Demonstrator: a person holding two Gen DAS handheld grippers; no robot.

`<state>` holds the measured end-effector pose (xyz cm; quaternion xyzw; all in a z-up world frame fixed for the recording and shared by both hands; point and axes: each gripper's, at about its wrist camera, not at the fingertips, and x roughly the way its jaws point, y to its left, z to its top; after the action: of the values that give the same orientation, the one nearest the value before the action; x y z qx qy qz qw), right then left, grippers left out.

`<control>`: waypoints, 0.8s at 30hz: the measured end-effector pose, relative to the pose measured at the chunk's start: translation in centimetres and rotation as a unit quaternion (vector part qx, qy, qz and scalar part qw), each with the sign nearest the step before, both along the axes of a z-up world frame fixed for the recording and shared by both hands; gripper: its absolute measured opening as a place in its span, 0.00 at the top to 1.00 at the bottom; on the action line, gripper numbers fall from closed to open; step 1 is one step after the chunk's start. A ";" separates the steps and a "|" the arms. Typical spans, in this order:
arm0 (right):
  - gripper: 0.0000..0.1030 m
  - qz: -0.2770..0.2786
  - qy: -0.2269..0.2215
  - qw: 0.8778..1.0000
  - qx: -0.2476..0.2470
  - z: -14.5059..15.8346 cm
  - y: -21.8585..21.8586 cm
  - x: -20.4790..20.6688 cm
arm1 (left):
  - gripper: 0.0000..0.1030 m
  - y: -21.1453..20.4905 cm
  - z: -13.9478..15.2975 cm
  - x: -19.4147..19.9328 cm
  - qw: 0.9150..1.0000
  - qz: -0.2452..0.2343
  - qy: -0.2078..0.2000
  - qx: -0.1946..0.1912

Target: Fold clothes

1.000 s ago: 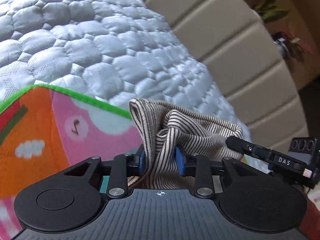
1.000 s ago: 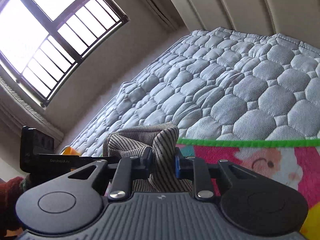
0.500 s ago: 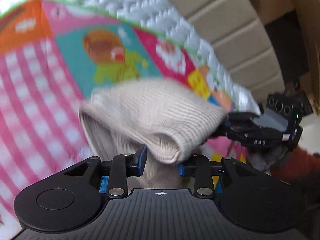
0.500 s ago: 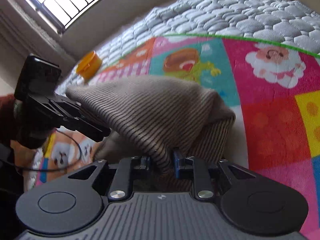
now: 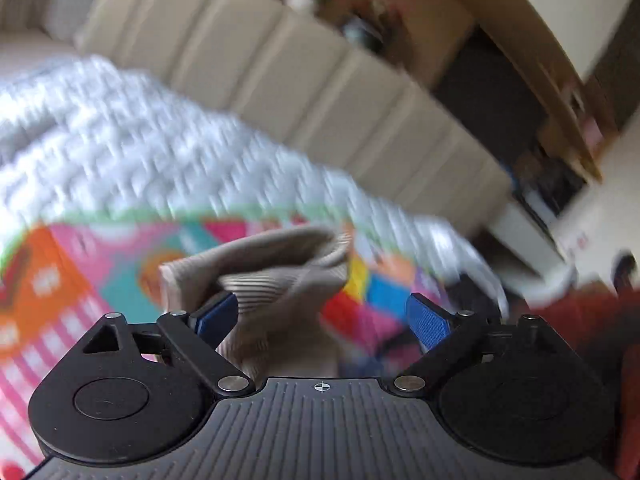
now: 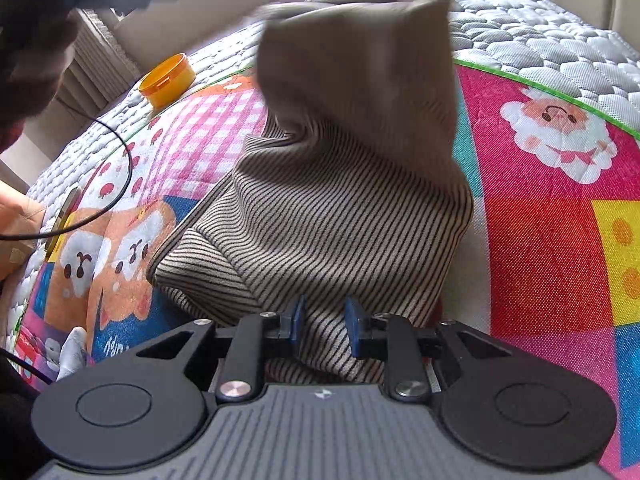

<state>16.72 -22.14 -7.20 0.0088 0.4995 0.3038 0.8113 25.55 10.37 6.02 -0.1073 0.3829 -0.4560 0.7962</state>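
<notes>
Right gripper (image 6: 322, 326) clamped on striped garment (image 6: 340, 216) mid-frame over colourful mat (image 6: 560, 200), left gripper (image 5: 320, 316) spread wide, cloth loose between; best lowered gently, edges aligned, creases smoothed.

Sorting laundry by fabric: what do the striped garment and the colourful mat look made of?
Striped garment: soft, matte knit, probably cotton jersey, judging by its limp folds. Colourful mat: printed woven or synthetic textile, going by the visible grainy weave; fibre uncertain.
</notes>
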 end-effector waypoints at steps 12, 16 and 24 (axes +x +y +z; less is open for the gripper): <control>0.52 -0.099 -0.011 0.994 0.041 0.5 -3.5 2.8 | 0.10 -3.7 -8.5 2.8 0.983 0.071 0.135 0.104; 0.38 0.028 -0.072 0.997 0.000 1.3 -0.2 0.3 | 0.10 -3.9 -10.2 0.6 0.985 0.032 0.108 0.134; 0.14 0.180 -0.129 0.974 -0.043 -0.7 7.4 -3.7 | 0.10 -5.6 -10.2 0.4 0.981 0.037 0.019 0.187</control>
<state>13.03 -14.75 -7.89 -0.1554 0.3965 0.4218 0.8005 25.93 4.81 -4.13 0.0210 0.4723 -0.3447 0.8110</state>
